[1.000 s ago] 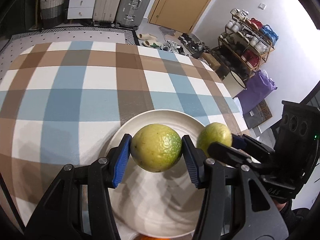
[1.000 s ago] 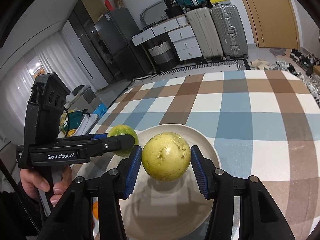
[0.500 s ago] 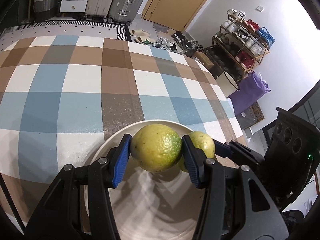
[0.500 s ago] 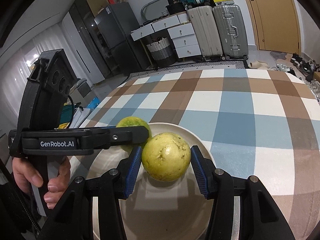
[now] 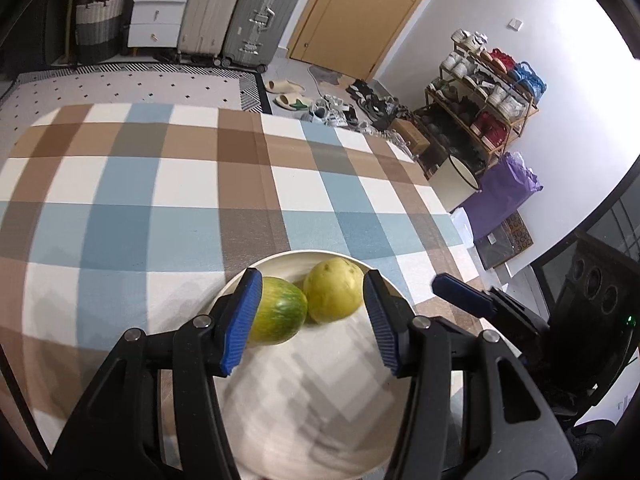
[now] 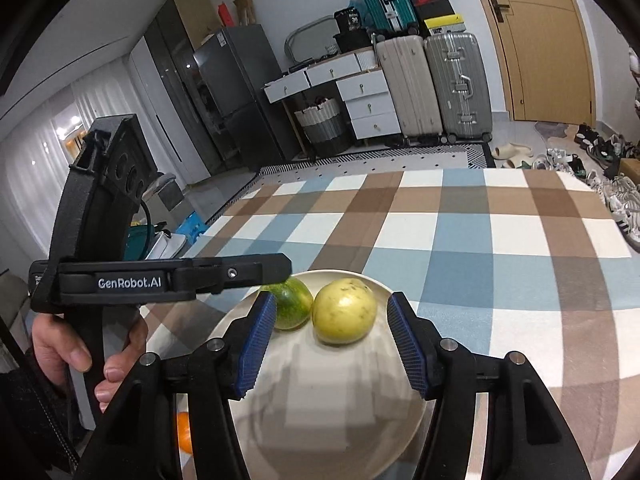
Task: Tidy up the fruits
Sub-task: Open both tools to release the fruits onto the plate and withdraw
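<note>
A green-yellow fruit (image 5: 280, 316) and a pale yellow fruit (image 5: 333, 297) lie side by side at the far edge of a cream plate (image 5: 312, 412) on the checked tablecloth. My left gripper (image 5: 310, 320) is open over the plate, its jaws wide around both fruits and gripping neither. My right gripper (image 6: 332, 344) is open too, with the yellow fruit (image 6: 344, 310) lying between its pads and the green fruit (image 6: 292, 304) beside its left pad. The plate (image 6: 332, 412) lies under it. The left gripper's body (image 6: 160, 280) shows at the left of the right wrist view.
An orange fruit (image 6: 185, 436) peeks out by the plate's near left edge. The checked tablecloth (image 5: 160, 200) stretches beyond the plate. The table's right edge (image 5: 448, 216) drops to the floor, with a shoe rack (image 5: 488, 96) beyond; suitcases (image 6: 436, 88) and drawers stand far behind.
Both grippers held a fruit above the plate; both have opened and the two fruits now lie on the plate. The grippers have drawn back a little.
</note>
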